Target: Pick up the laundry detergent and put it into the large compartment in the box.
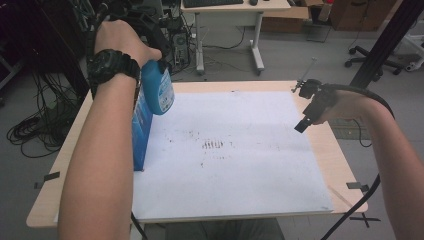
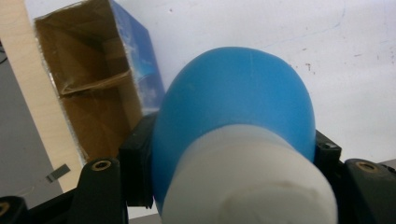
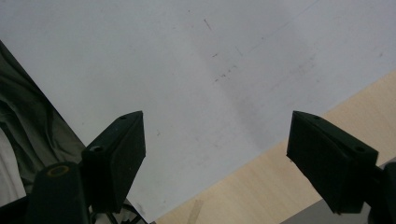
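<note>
We see a light wooden table (image 1: 340,155) with a large white sheet (image 1: 240,165) covering most of it; dark smudges (image 1: 216,145) mark the sheet's middle. A tall blue cardboard box (image 1: 140,130) stands at the sheet's left edge, top open, brown inside with a creased flap (image 2: 93,84), nothing blocking its mouth.

We have the blue plastic bottle with a white cap (image 1: 158,86) in the air just above the box, beside its right rim. Long axis tilted, rounded blue base (image 2: 233,93) aimed down toward sheet and box, white cap end (image 2: 252,177) up toward the left gripper (image 2: 229,163). Left jaws are spread to bottle width and clamped on its sides near the cap.

Right gripper (image 3: 217,154) hangs over the sheet's right edge, well apart from bottle and box. Its jaws stand wide apart, nothing between them, touching nothing.
</note>
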Demonstrator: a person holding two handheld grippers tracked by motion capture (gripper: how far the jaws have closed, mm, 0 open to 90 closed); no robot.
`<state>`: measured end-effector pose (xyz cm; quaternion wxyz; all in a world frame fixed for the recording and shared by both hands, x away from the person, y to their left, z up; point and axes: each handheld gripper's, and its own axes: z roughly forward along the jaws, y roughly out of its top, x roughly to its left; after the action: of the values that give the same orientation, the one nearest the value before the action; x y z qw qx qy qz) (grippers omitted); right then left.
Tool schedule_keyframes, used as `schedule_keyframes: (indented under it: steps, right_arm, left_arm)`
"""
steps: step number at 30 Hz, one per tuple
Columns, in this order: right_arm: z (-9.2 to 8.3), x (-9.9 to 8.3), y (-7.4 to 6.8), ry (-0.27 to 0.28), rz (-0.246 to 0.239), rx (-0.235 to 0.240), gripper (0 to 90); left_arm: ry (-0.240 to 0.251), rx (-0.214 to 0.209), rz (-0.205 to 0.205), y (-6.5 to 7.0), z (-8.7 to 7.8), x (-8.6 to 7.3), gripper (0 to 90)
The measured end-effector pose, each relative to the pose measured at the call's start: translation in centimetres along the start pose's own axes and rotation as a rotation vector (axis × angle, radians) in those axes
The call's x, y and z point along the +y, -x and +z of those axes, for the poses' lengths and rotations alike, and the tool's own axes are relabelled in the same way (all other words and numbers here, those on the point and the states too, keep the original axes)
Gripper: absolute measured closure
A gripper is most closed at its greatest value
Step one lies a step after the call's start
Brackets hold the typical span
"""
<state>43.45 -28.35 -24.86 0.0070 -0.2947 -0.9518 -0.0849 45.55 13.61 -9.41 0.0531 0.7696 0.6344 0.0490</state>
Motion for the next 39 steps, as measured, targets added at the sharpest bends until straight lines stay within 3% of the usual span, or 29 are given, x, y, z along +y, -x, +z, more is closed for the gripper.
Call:
schedule_keyframes:
  steps: [22,39]
  right_arm:
    - [0.2,-0.3,0.1,0.005,0.004,0.005,19.4]
    - [0.5,-0.7,0.3,0.002,0.015,0.007,19.4]
  left_arm:
    - [0.002,0.033,-0.054,-3.0,-0.4,-1.1,36.9]
    - [0.008,0.067,-0.129,-5.9,-0.6,-2.5,37.0]
